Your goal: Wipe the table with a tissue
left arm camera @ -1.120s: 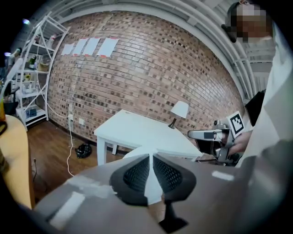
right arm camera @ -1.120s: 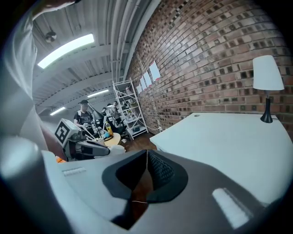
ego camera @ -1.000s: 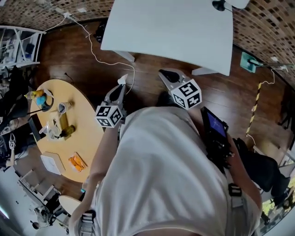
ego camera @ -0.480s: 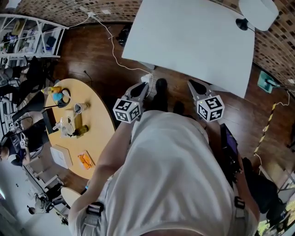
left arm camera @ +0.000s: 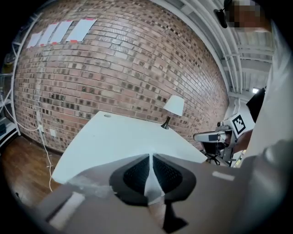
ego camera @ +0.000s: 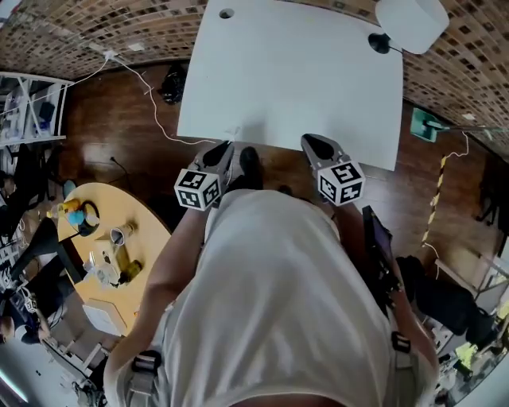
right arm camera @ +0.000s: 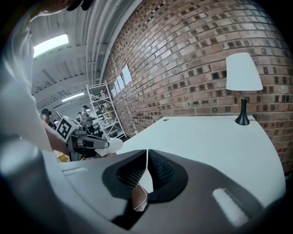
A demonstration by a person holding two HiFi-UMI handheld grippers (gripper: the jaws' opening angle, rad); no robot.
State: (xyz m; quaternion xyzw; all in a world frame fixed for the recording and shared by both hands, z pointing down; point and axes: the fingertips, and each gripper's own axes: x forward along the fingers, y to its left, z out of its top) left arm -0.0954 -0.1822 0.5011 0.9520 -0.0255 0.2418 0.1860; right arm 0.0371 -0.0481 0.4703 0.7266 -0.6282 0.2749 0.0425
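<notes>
At the far left of the head view, a metal shelf (ego camera: 32,111) stands by the brick wall (ego camera: 79,32). Below it is a wooden surface (ego camera: 145,230) with a few small things on it. A white cable (ego camera: 151,103) trails across the dark floor (ego camera: 103,151) toward the white surface (ego camera: 294,71).

Your left gripper (ego camera: 224,148) points at the near edge of that white surface, left of your body. In its own view the fingers are pressed together at the tips, with only a thin sliver between them. From the right gripper view you can see the tissue (right arm camera: 111,145), a small white wad pinched at the tip of your left gripper and held in the air just short of the surface's edge. The tissue is not on the surface.

Your right gripper (ego camera: 312,143) sits level with the left one and well apart from it, its tip also at the near edge. Its fingers meet at the tips and nothing is caught between them.

Farther right, a lamp (ego camera: 409,22) with a white shade stands on the far right corner of the white surface, close to the brick wall.
</notes>
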